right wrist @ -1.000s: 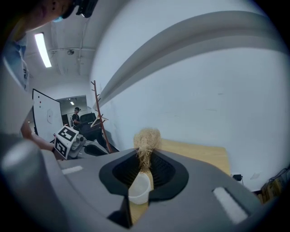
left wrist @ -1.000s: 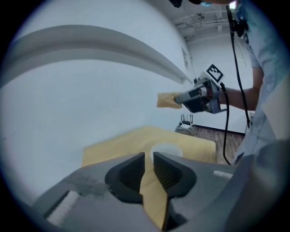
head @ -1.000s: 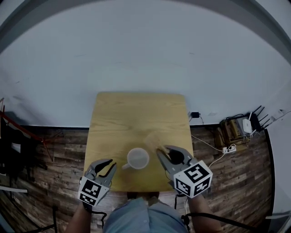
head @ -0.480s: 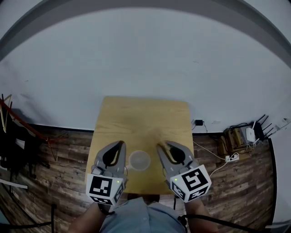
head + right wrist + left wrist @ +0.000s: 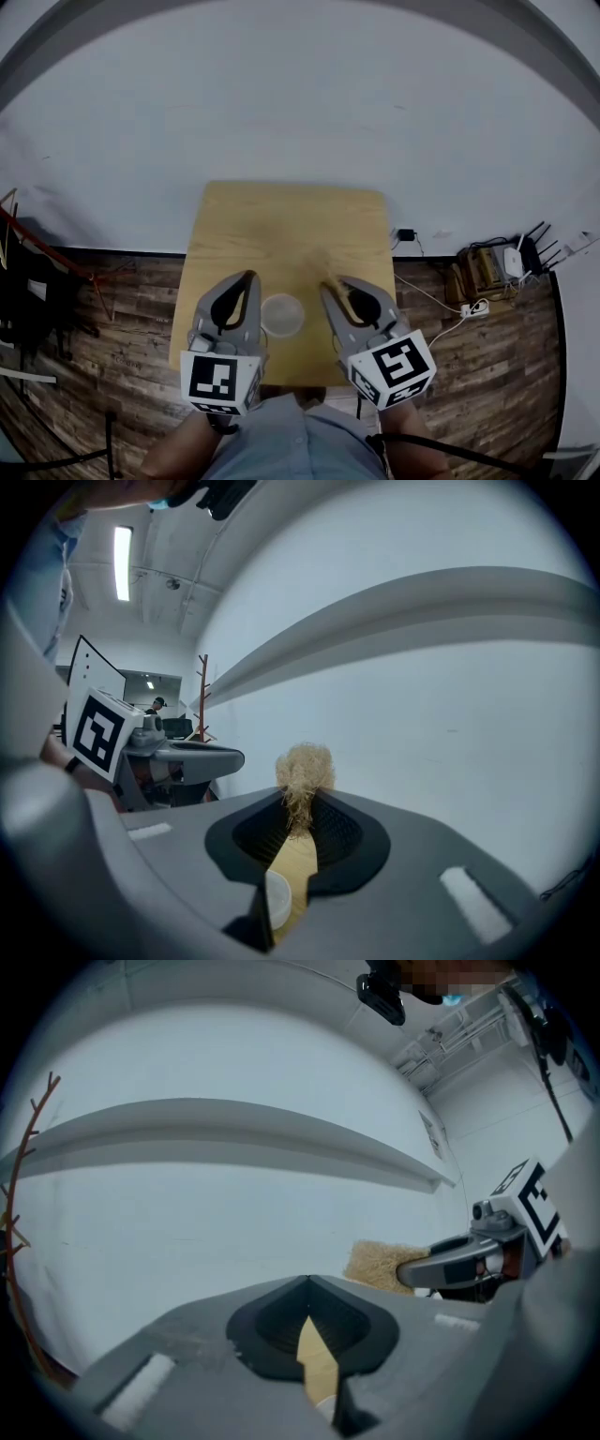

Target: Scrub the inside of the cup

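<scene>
A pale cup (image 5: 282, 314) stands upright on the wooden table (image 5: 281, 230), near its front edge. My left gripper (image 5: 249, 277) hangs just left of the cup, jaws shut with nothing between them. The right gripper (image 5: 328, 286) is just right of the cup and is shut on a tuft of straw-coloured scrubber (image 5: 305, 769), which sticks out past its tips. In the left gripper view the left gripper (image 5: 309, 1283) is shut, and the scrubber (image 5: 380, 1265) shows at the right. The cup's rim (image 5: 277, 897) peeks through the right gripper (image 5: 302, 803) in its own view.
The small table stands against a white wall on a plank floor. A power strip with cables (image 5: 476, 305) and a router (image 5: 514, 258) lie on the floor at the right. A thin red stand (image 5: 37, 253) leans at the left.
My left gripper has come up from the table's front left corner to beside the cup, and its jaws have shut. The right gripper has barely moved.
</scene>
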